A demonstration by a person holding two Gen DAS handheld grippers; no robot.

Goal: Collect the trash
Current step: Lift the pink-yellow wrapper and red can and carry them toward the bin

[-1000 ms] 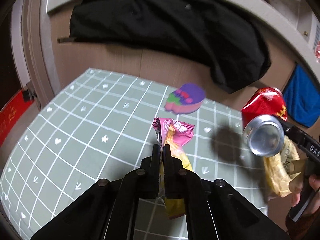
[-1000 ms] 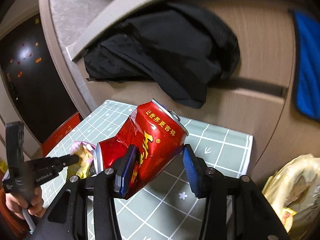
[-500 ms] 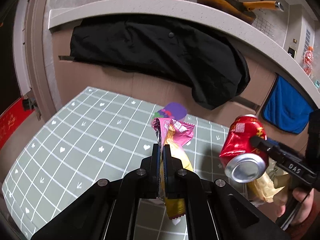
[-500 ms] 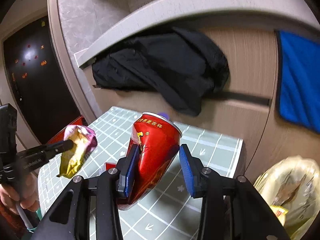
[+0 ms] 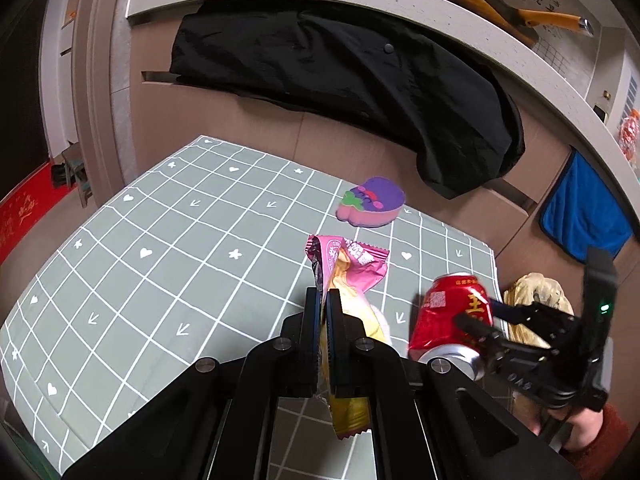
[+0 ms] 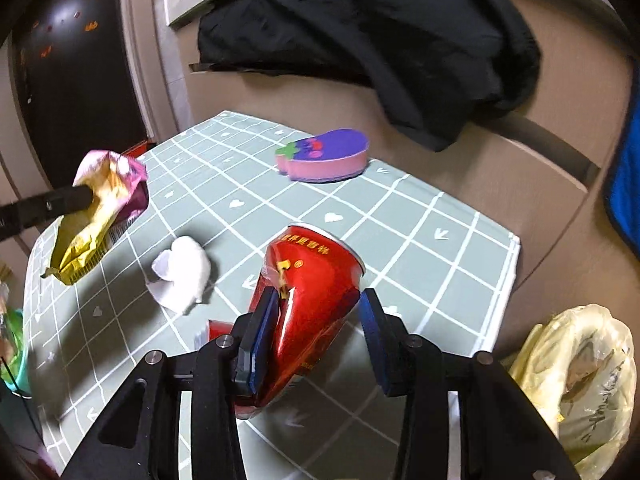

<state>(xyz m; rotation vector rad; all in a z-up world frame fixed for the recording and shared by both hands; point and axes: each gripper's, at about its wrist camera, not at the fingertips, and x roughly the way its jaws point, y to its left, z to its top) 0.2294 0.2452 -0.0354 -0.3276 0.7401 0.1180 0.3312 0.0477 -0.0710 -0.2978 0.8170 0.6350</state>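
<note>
Still-airborne-looking, dented red can [image 6: 308,300] between opening right gripper [image 6: 320,320] jaws.

my dented red can [image 6: 308,300] tilts over the table; my pink-yellow wrapper [image 5: 344,276] hangs crumpled; white tissue [image 6: 182,274] lies on the table.

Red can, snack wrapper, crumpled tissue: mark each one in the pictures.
red can [image 6: 308,280], right wrist view, on its dented side.
snack wrapper [image 5: 352,264], left wrist view, on its pink upper end.
crumpled tissue [image 6: 182,272], right wrist view, on its middle.
</note>
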